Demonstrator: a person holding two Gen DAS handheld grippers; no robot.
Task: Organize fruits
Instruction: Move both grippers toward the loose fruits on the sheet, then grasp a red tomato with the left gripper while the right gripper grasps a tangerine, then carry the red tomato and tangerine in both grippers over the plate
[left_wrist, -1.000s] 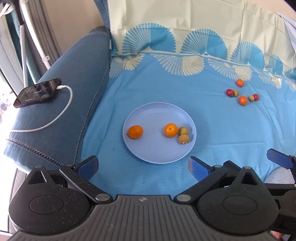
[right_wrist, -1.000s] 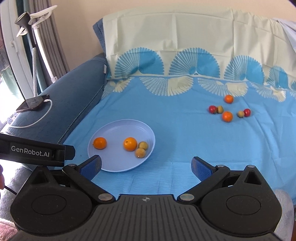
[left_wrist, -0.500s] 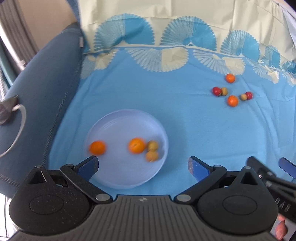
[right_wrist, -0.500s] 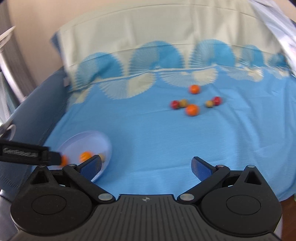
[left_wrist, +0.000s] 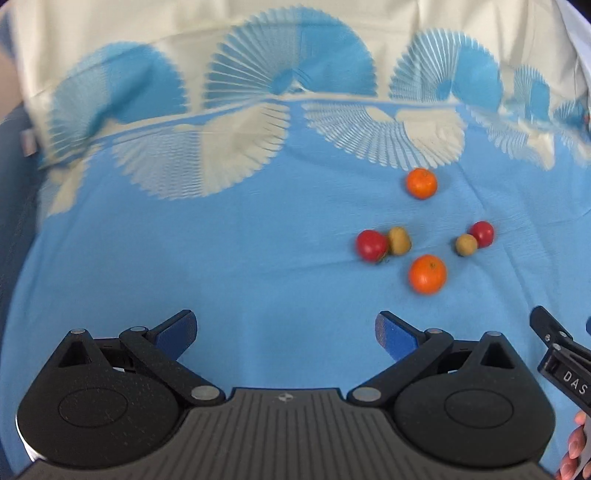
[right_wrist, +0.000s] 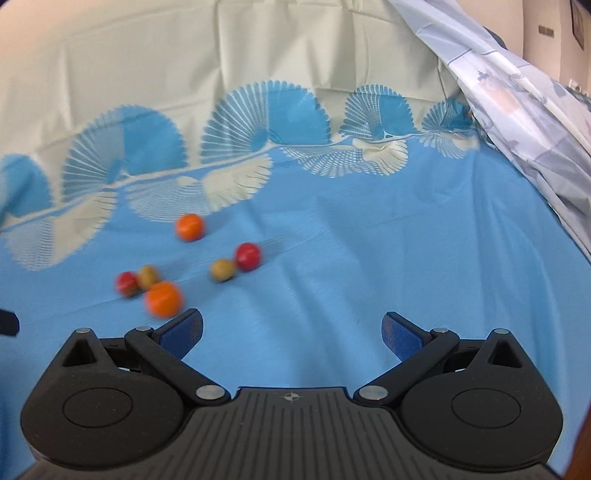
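Observation:
Several small fruits lie loose on the blue cloth (left_wrist: 221, 258). In the left wrist view a near orange (left_wrist: 427, 274) sits ahead and right of my open, empty left gripper (left_wrist: 286, 330), with a far orange (left_wrist: 421, 183), two red fruits (left_wrist: 371, 244) (left_wrist: 482, 233) and two yellow-brown fruits (left_wrist: 399, 240) (left_wrist: 466, 244) around it. In the right wrist view the near orange (right_wrist: 163, 298) lies just beyond the left finger of my open, empty right gripper (right_wrist: 291, 332). The plate is out of view.
The cloth's cream, fan-patterned part (right_wrist: 258, 74) rises at the back. A pale blue patterned fabric (right_wrist: 524, 110) hangs at the far right. The right gripper's body (left_wrist: 561, 362) shows at the left view's right edge.
Both grippers have swung right and moved closer to the loose fruits. The plate, the blue armrest and the phone have left both views. Both stay open.

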